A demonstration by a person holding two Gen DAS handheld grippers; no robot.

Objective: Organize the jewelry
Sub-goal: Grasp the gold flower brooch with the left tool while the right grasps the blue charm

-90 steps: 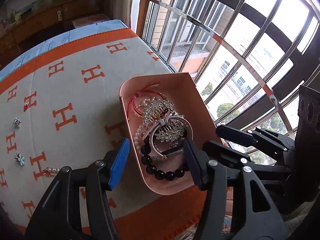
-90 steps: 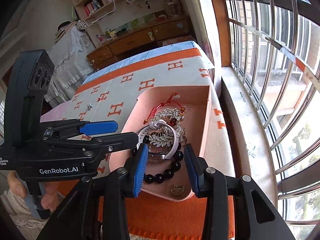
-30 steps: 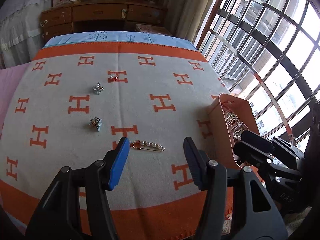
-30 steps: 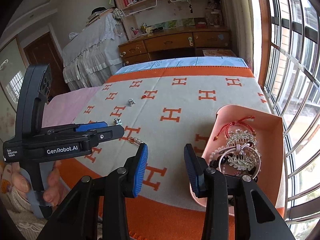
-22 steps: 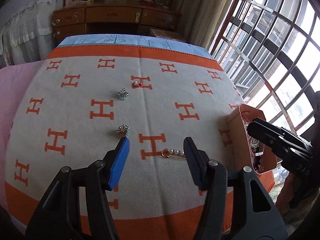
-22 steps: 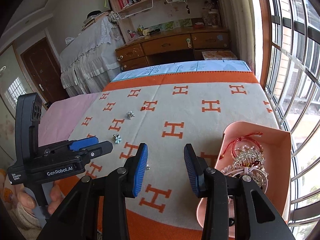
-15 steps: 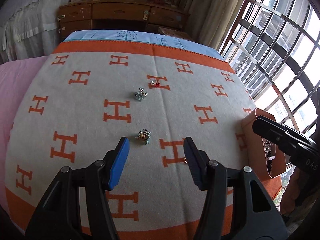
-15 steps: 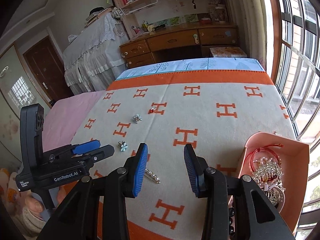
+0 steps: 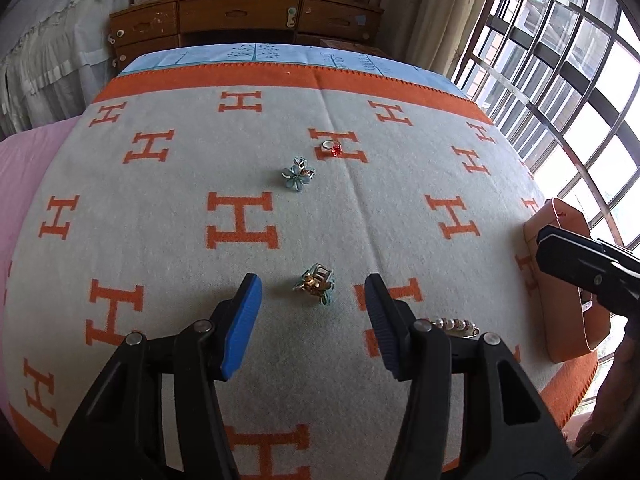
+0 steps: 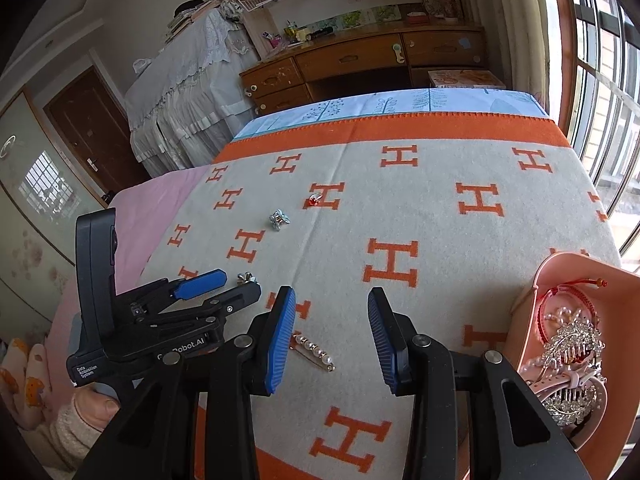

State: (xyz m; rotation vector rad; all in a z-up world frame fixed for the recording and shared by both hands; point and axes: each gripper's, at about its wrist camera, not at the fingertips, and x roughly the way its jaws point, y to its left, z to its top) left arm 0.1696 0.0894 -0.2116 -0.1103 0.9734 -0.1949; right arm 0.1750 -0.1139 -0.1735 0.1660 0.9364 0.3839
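- Left claw (image 9: 312,312), in the left wrist view, hovers over the orange-and-grey blanket (image 9: 160,240); its jaws are closing, and the near flower clip (image 9: 316,283) sits in the gap, untouched by either pad.
- A second flower clip (image 9: 298,174) lies at 12 o'clock from it, with the red-stone ring (image 9: 333,147) just beyond at 1 o'clock.
- The pearl pin (image 9: 456,326) peeks out at 3 o'clock, behind the claw's right finger.
- The pink tray (image 9: 568,280) stands at the blanket's 3 o'clock edge.
- Right claw (image 10: 332,340), in the right wrist view, stands released and grips nothing.
- The pearl pin lies just at 7 o'clock of its gap, near the left pad.
- The pink tray, at 4 o'clock, holds bracelets and hair combs.
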